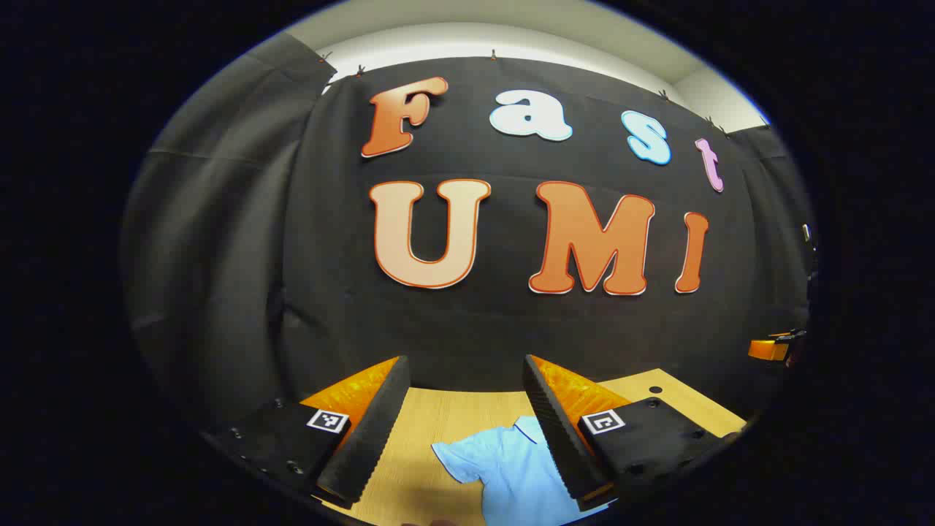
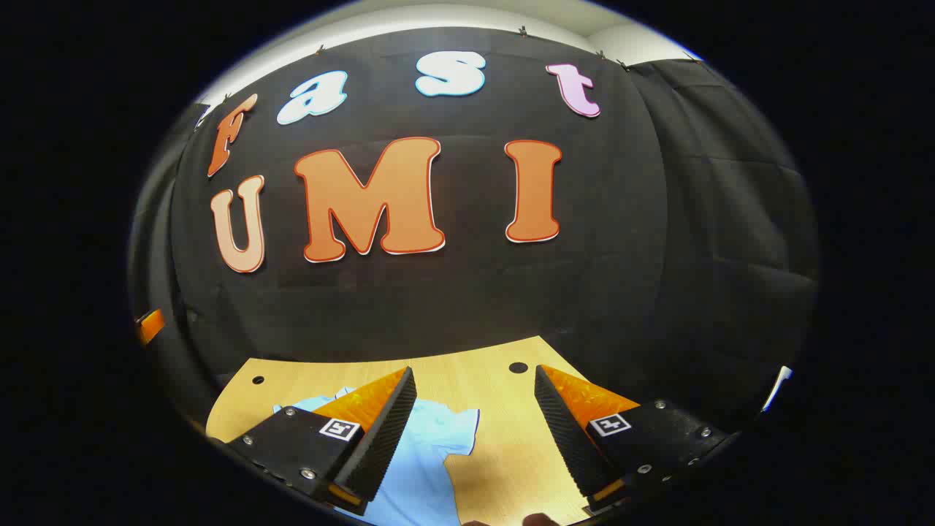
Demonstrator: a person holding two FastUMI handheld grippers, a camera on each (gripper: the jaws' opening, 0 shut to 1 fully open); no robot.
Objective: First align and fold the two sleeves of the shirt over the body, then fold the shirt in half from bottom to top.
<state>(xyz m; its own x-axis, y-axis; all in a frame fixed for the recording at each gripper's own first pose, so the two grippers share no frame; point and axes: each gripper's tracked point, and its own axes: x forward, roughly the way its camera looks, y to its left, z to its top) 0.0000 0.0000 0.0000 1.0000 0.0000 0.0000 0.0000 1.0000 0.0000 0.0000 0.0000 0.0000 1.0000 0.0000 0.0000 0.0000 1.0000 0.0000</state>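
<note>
Black cloth is hanging as the booth's back wall, w/ a pale wooden table [image 2: 504, 446] sitting in front of it. A light blue shirt [image 1: 511, 467] is lying flat on the table, collar pointing toward the wall, body running back toward the viewer, so its long axis is going near-to-far. Sleeves are sticking out to both sides, not yet folded over. In the left gripper view, the left gripper [image 1: 467, 424] is hovering above the table w/ jaws spread wide, holding nothing; the shirt is lying below and a bit to its right, one sleeve reaching between the fingers. In the right gripper view, the right gripper [image 2: 475, 431] is likewise gaping wide, empty; the shirt is lying below-left, its other sleeve [image 2: 456, 427] poking between the fingers. Each gripper is sitting nearer its own side's sleeve. Both are raised and tilted roughly level, facing the wall, approx. side by side.
</note>
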